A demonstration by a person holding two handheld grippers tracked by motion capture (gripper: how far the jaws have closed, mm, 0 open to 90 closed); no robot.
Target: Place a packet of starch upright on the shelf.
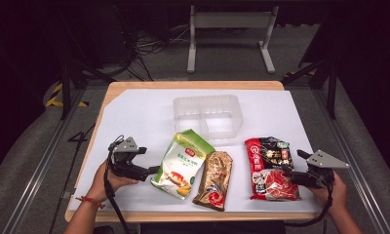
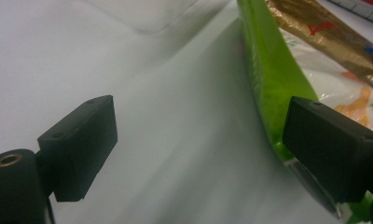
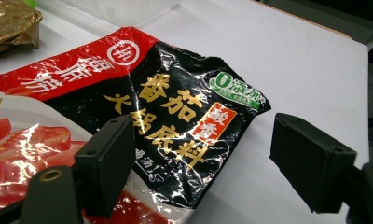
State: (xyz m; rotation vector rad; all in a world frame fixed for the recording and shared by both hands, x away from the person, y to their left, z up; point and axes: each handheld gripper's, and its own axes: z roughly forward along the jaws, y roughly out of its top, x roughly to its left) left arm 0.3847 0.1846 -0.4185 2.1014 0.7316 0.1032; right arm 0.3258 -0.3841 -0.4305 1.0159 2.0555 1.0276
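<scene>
1. The bench (image 1: 134, 87) is covered by a white sheet (image 1: 144, 112), on which everything is laid out.
2. A clear plastic two-compartment container (image 1: 206, 116) is set at the far middle of the sheet.
3. A red and black hotpot soup-base packet (image 1: 272, 168) is laid flat at the near right; in the right gripper view its black end (image 3: 184, 112) is seen just ahead of the jaws.
4. A green and white pouch (image 1: 181, 163) is laid near the middle, tilted, with its near end toward the left.
5. A gold-brown packet (image 1: 214, 179) is laid just right of the pouch, touching or overlapping its edge.
6. The right tongs (image 1: 286, 171) are held at the right edge of the hotpot packet; the jaws are spread wide, with nothing pressed between them.
7. The left tongs (image 1: 156, 170) are held at the pouch's left edge; the jaws are spread wide, with one jaw beside the green edge (image 2: 268, 70) and nothing gripped.
</scene>
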